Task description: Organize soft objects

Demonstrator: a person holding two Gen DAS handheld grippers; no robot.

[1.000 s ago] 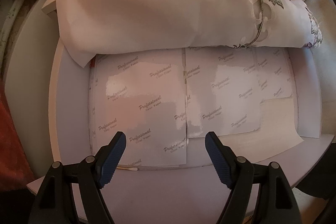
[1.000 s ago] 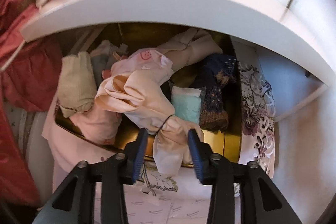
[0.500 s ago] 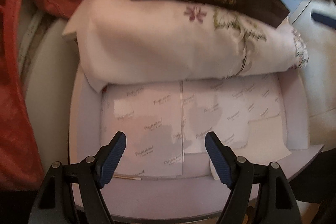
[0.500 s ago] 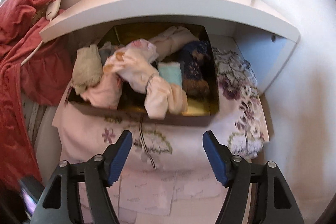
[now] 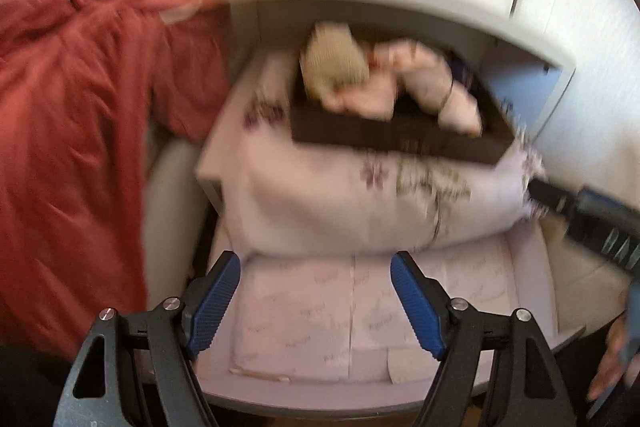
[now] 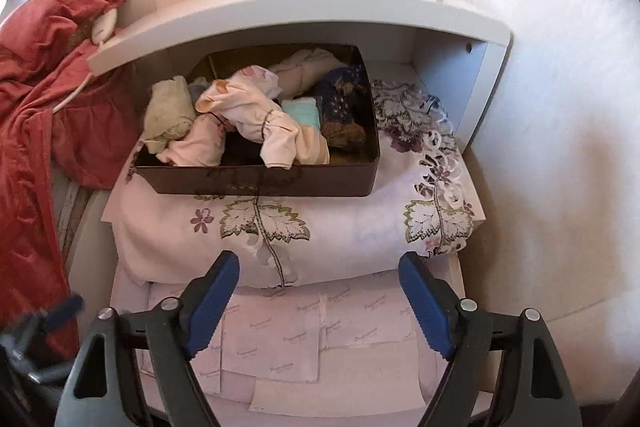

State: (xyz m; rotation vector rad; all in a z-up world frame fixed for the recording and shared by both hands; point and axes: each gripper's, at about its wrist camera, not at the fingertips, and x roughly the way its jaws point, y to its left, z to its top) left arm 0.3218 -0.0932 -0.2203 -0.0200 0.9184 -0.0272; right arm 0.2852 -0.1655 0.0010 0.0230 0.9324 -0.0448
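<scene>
A dark brown box sits on a folded floral cloth under a white shelf. It holds rolled soft items: a pink bundle tied with a black band, a beige knit roll, a teal piece and a navy patterned roll. My right gripper hangs in front of the cloth, well back from the box; its jaws are opening and nothing is between them. My left gripper is open and holds nothing, above the printed paper sheets. The left wrist view is blurred and shows the box farther off.
A red blanket is piled on the left. The curved white shelf overhangs the box, with a white wall to the right. Printed paper sheets cover the lower surface. A person's hand shows at the lower right.
My right gripper let go of the pink bundle, opened wide and drew back from the box. My left gripper rose and tilted up, bringing the box and the red blanket into view.
</scene>
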